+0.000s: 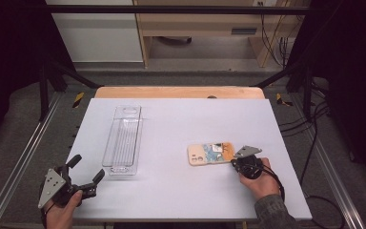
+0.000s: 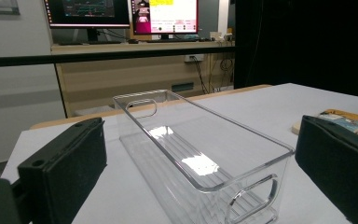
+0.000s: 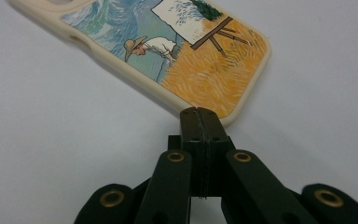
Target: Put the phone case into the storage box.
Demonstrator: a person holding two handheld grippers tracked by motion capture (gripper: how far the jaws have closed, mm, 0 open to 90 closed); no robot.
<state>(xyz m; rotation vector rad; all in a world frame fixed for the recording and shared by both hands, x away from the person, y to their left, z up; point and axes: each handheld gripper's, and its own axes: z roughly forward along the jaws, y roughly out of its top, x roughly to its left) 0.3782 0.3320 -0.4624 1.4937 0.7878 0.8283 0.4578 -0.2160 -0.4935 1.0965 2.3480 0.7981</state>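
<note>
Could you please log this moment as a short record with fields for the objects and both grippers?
surface: white table top
clear bin: empty, upright, on the table's left half
phone case: painted print, lying flat, right of the bin
left gripper: open, near the bin's close end, touching nothing
right gripper: jaws closed, tips at the case's edge; grip unclear

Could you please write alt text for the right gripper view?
The right tool, jaws pressed together, touches the corner edge of a cream phone case printed with a painter at an easel in a wheat field. The case lies on a white table.
</note>
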